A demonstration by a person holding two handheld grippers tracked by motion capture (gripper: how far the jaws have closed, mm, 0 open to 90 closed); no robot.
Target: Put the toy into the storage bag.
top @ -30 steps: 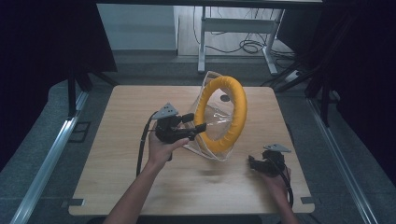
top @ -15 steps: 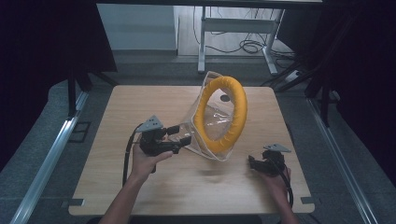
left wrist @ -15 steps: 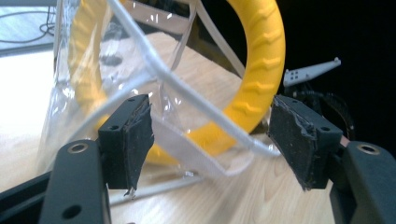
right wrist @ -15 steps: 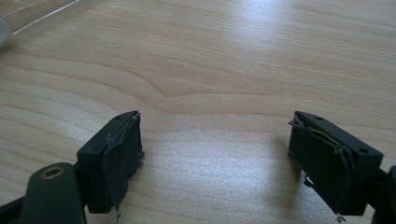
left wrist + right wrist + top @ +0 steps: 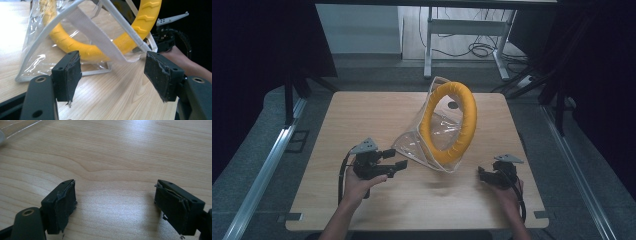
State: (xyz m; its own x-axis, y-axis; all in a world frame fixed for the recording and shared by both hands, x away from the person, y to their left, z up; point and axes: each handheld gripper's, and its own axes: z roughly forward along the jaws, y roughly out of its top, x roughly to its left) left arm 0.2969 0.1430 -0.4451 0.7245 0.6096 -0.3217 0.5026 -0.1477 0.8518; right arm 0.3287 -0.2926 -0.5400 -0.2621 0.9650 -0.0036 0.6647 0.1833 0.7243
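- The left gripper is hovering at the near left of the wooden table, its jaws having just been opening, wide apart and empty.
- The right gripper is sitting near right, jaws spread wide, holding nothing.
- Between them and farther back, a clear plastic bag with white trim is standing mid-table, enclosing an upright yellow ring.

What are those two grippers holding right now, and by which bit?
Nothing. The left gripper has just been opening, with nothing between its pads, short of the clear bag with the yellow ring. The right gripper is open over bare table.
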